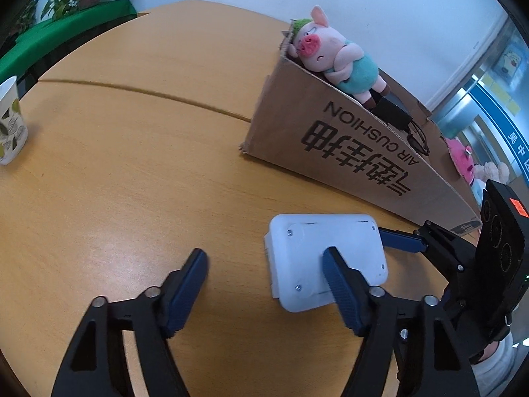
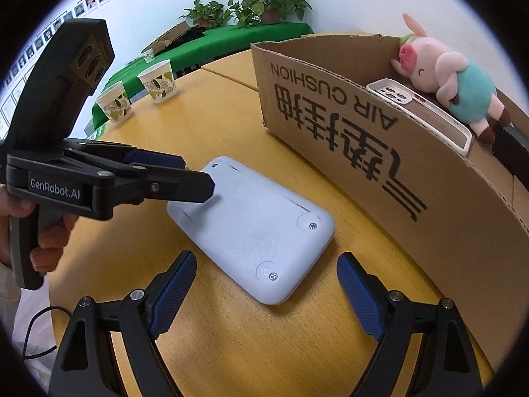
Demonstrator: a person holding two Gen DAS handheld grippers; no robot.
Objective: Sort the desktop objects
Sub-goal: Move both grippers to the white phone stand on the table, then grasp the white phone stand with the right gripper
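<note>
Flanking white case (image 2: 254, 231), both jaws gape (box (image 2: 380, 152) beside).

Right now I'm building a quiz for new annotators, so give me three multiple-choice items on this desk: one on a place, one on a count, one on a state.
1. Where does the plush pig lie?
A. in the cardboard box
B. on the bare table
C. beside the paper cups

2. How many paper cups show in the right wrist view?
A. none
B. two
C. five

3. How stands the right gripper?
A. shut on the white case
C. shut on the pig
B. open

Answers:
1. A, the pig rests inside the cardboard box next to a phone case.
2. B, one paper cup and another stand on the table.
3. B, its fingers are spread wide before the white case, not gripping it.
</note>
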